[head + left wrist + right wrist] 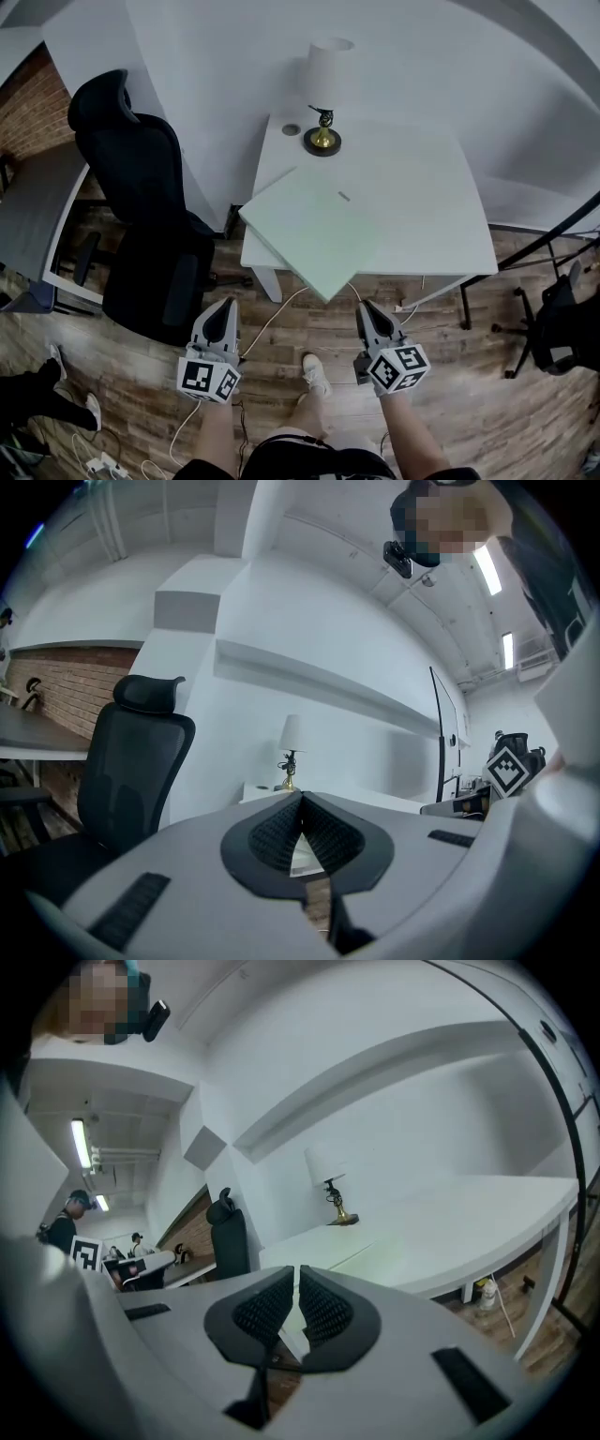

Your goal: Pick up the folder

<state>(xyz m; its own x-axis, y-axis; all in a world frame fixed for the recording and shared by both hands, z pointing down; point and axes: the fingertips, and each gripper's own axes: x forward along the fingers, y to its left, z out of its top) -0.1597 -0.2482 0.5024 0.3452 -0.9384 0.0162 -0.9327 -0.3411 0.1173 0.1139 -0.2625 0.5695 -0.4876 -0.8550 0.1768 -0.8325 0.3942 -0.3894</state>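
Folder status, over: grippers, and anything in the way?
Left gripper and right gripper shut, empty, short of table. Folder flat, corner overhanging near edge. Nothing in between; lamp behind it.

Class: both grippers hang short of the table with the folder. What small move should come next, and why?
Probably open the right gripper: its jaws are shut and empty, and it is the nearer one to the folder corner that juts past the table edge, a free edge to pinch.
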